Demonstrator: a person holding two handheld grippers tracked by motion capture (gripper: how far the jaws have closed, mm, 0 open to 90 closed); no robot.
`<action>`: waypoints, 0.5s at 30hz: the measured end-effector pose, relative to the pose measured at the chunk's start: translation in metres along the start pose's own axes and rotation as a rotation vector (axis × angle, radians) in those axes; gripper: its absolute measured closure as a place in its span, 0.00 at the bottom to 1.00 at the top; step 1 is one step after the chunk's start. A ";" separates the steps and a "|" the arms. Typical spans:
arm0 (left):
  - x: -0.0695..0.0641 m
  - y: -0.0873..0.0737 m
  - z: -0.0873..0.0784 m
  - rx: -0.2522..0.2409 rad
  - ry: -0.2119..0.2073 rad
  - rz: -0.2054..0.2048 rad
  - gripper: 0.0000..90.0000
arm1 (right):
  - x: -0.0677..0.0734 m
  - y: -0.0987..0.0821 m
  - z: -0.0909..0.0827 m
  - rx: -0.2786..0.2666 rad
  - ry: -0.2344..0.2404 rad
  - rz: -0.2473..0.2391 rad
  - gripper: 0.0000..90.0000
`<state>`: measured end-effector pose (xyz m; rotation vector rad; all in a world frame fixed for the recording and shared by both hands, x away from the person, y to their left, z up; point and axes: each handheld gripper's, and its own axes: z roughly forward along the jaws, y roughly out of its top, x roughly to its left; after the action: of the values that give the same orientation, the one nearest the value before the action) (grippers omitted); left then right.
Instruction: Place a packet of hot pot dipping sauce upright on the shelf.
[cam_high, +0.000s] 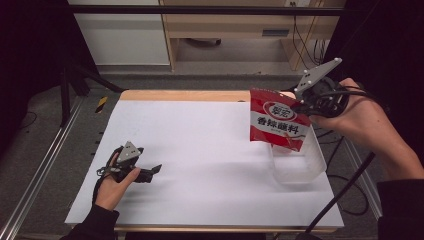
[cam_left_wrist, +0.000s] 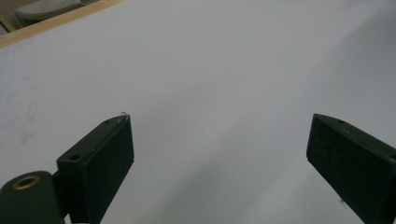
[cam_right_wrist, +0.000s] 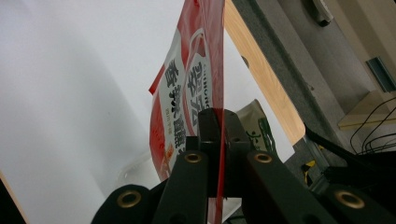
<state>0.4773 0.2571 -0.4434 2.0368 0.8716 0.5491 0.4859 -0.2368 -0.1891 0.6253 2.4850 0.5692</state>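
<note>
Behind the red sauce packet pinched in my right hand-held gripper, a second pouch is mostly hidden (its print too small to read). The packet's lower corner covers part of the clear container.

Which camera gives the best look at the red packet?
The high view: the whole red packet hangs face-on above the clear tub. The right gripper view sees it edge-on, pinched in the jaws; the left gripper view faces bare table.
</note>
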 end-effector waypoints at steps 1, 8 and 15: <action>0.000 0.000 0.000 -0.002 -0.001 -0.003 0.08 | -0.001 -0.002 0.000 0.003 -0.002 0.001 1.00; 0.002 -0.001 0.001 0.004 -0.004 -0.004 0.08 | -0.006 -0.018 -0.001 0.028 -0.005 0.024 1.00; 0.001 -0.001 0.000 0.006 -0.006 0.003 0.08 | -0.009 -0.037 0.000 0.052 -0.010 0.056 1.00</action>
<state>0.4776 0.2577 -0.4441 2.0442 0.8679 0.5417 0.4814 -0.2713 -0.2036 0.7181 2.4865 0.5232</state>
